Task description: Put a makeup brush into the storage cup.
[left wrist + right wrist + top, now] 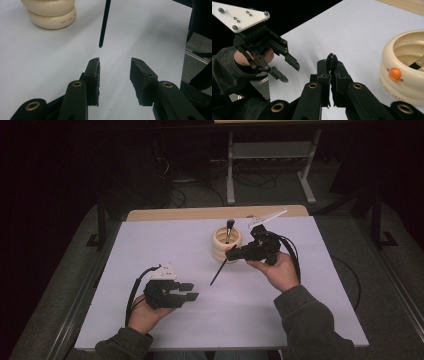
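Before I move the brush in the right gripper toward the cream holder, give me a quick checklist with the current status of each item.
1. Right gripper grip on the brush: ok, jaws shut on it near the bristle end, the handle hanging down.
2. Brush off the table: cannot tell; the handle tip looks close to the surface.
3. Left gripper out of the way: ok, open, holding nothing, apart from the brush.
4. Holder upright: ok, standing on the table.
5. Room in the holder: cannot tell; another brush already stands inside.
6. Brush orientation: not ok if bristles go up, since the handle points away from the holder.
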